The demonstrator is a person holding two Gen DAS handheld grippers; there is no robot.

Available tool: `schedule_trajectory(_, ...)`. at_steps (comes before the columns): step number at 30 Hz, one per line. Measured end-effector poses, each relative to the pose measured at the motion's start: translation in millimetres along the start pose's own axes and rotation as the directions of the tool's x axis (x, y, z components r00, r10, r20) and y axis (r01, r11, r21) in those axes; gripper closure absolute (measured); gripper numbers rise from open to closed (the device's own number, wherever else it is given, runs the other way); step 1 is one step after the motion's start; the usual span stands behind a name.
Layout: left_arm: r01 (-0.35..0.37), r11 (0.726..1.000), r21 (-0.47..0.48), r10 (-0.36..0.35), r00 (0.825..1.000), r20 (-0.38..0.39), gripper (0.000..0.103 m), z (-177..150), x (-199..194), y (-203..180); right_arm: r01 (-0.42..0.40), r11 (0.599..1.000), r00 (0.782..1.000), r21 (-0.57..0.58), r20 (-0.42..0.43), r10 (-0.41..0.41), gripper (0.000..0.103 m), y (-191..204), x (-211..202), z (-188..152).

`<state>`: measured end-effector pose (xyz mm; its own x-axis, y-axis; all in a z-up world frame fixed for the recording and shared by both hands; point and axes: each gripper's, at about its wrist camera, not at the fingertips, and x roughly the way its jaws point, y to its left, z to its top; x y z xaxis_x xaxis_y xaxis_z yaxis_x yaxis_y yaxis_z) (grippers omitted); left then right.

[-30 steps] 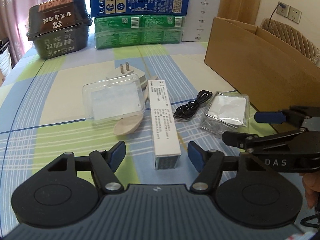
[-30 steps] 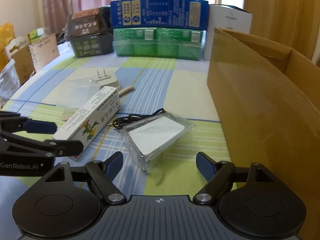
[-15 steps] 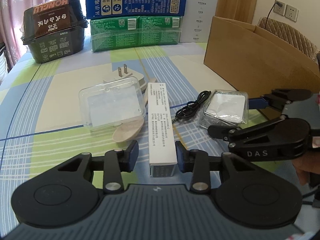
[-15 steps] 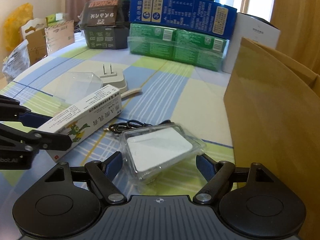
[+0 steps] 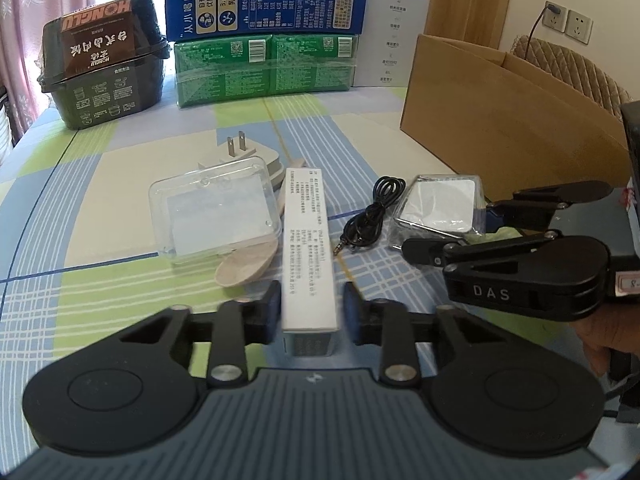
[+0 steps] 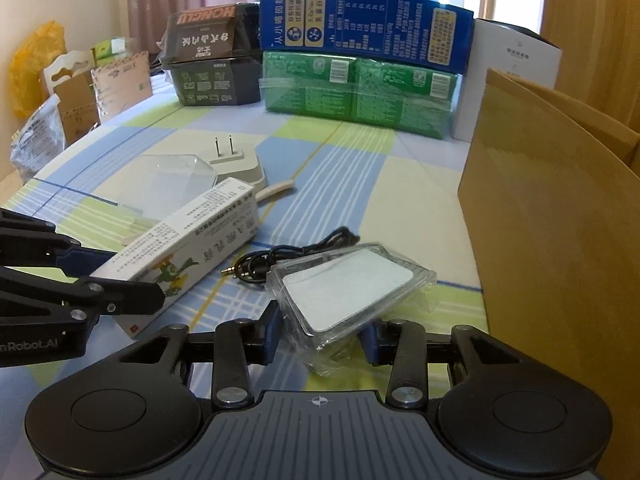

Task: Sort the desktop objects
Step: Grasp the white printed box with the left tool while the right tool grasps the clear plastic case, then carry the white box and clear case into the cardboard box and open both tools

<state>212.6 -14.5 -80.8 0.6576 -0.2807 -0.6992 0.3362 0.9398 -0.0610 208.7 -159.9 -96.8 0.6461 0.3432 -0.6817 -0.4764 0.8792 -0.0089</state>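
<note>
My left gripper [image 5: 309, 310] is shut on the near end of a long white medicine box [image 5: 307, 248], which also shows in the right wrist view [image 6: 180, 256]. My right gripper [image 6: 322, 338] is shut on a small clear plastic-wrapped case with a white insert [image 6: 344, 280], also in the left wrist view [image 5: 440, 204]. A black audio cable [image 5: 372, 216] lies between the two. A larger clear plastic case [image 5: 216, 212], a beige spoon [image 5: 248, 264] and a white plug adapter [image 5: 248, 160] lie left of the medicine box.
An open cardboard box [image 5: 500, 120] stands at the right, close to my right gripper [image 5: 452, 240]. Stacked green and blue cartons [image 5: 264, 64], a black food tub [image 5: 104, 60] and a white box [image 5: 392, 40] line the table's far side.
Both grippers moved forward and closed: the left onto the medicine box, the right onto the small wrapped case. One second ago both were open and short of them.
</note>
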Motion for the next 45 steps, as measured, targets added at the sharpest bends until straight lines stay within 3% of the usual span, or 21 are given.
schedule_trajectory(9, 0.014, 0.999, 0.047, -0.011, 0.999, -0.053, 0.082, -10, -22, -11, -0.004, 0.998, 1.000, 0.059, -0.030, 0.006, 0.069, 15, -44, -23)
schedule_trajectory(21, -0.005, 0.996, 0.086, 0.015, 0.993, -0.120, 0.082, -51, -76, -8, 0.003, 0.995, 0.999, 0.099, -0.052, 0.002, 0.068, 41, -85, -57)
schedule_trajectory(35, -0.035, 0.995, 0.093, 0.048, 0.990, -0.135, 0.079, -34, -47, -17, 0.008, 0.996, 0.999, 0.084, -0.046, -0.004, 0.060, 40, -75, -61)
schedule_trajectory(45, -0.041, 0.997, 0.064, 0.051, 0.983, -0.177, 0.082, -37, -43, -15, 0.022, 0.995, 0.999, 0.096, -0.032, -0.019, 0.071, 41, -79, -59)
